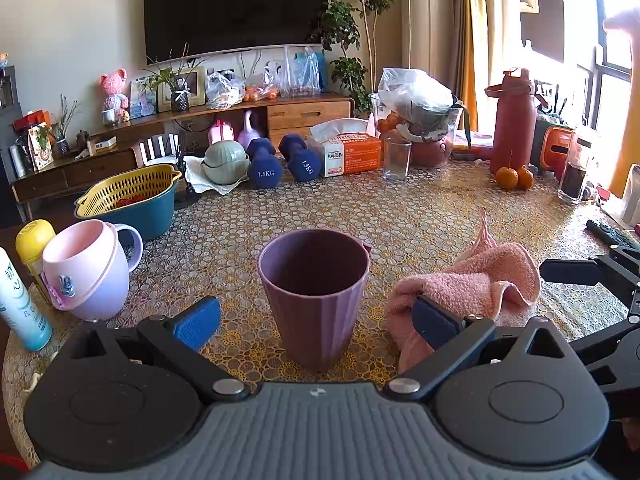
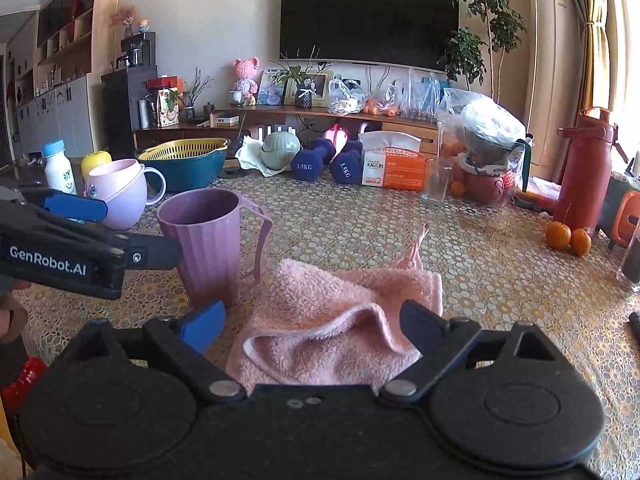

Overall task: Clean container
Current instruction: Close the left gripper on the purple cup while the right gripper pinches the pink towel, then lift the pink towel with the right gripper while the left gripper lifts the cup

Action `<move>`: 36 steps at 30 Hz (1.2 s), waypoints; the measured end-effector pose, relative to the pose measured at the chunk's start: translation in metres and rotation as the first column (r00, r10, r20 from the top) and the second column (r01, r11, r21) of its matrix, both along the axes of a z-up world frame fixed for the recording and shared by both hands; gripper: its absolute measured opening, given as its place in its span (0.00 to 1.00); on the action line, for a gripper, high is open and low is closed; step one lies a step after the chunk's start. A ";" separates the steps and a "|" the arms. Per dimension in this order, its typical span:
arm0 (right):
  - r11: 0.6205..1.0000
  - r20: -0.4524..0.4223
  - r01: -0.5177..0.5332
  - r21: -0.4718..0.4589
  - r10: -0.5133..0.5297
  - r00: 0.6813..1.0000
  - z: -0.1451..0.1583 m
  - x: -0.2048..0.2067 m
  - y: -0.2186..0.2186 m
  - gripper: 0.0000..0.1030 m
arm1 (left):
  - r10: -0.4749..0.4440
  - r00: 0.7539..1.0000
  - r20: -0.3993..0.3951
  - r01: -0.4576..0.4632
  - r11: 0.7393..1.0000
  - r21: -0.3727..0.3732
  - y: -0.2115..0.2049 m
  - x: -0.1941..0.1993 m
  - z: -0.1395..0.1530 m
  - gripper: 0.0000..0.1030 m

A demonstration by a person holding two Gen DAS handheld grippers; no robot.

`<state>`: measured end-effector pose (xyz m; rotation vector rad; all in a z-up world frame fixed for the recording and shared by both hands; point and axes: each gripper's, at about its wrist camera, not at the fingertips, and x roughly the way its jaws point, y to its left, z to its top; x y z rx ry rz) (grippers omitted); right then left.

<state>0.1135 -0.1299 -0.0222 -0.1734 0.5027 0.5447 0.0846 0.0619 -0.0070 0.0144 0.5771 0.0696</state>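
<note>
A ribbed purple cup (image 1: 314, 296) stands upright and empty on the patterned table, centred between the wide-spread fingers of my left gripper (image 1: 316, 322), which is open and not touching it. Its handle shows in the right wrist view, on the right side of the purple cup (image 2: 206, 240). A crumpled pink towel (image 1: 464, 284) lies just right of the cup. My right gripper (image 2: 312, 326) is open, with the pink towel (image 2: 340, 316) lying between its fingers, not pinched. The left gripper (image 2: 76, 236) reaches in at the left of that view.
A pink-and-lilac mug (image 1: 90, 268), a yellow-capped bottle (image 1: 34, 240) and a white bottle (image 1: 18, 304) stand left. A teal basin with yellow strainer (image 1: 128, 196), dumbbells (image 1: 280, 160), tissue box (image 1: 348, 152), drinking glass (image 1: 396, 158), red flask (image 1: 512, 120) and oranges (image 1: 514, 178) line the far side.
</note>
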 end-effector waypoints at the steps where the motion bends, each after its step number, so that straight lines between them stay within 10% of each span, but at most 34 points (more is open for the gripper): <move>1: 1.000 0.000 0.001 -0.002 -0.001 1.000 0.000 0.003 0.001 0.91 | 0.000 1.000 -0.002 0.000 1.000 0.004 0.001 0.004 0.000 1.00; 16: 0.993 -0.030 -0.078 -0.089 0.075 0.997 -0.023 0.024 0.035 0.84 | -0.004 1.000 -0.026 0.005 0.999 0.036 0.012 0.054 -0.023 1.00; 23: 0.978 0.014 -0.061 -0.198 0.065 0.998 -0.037 0.022 0.044 0.58 | -0.023 1.000 -0.017 0.024 0.999 0.047 0.013 0.059 -0.030 0.99; 36: 0.994 -0.105 -0.014 0.112 0.026 0.994 0.003 0.057 0.002 0.10 | -0.082 0.997 -0.016 0.082 0.996 0.019 0.012 0.057 -0.026 0.75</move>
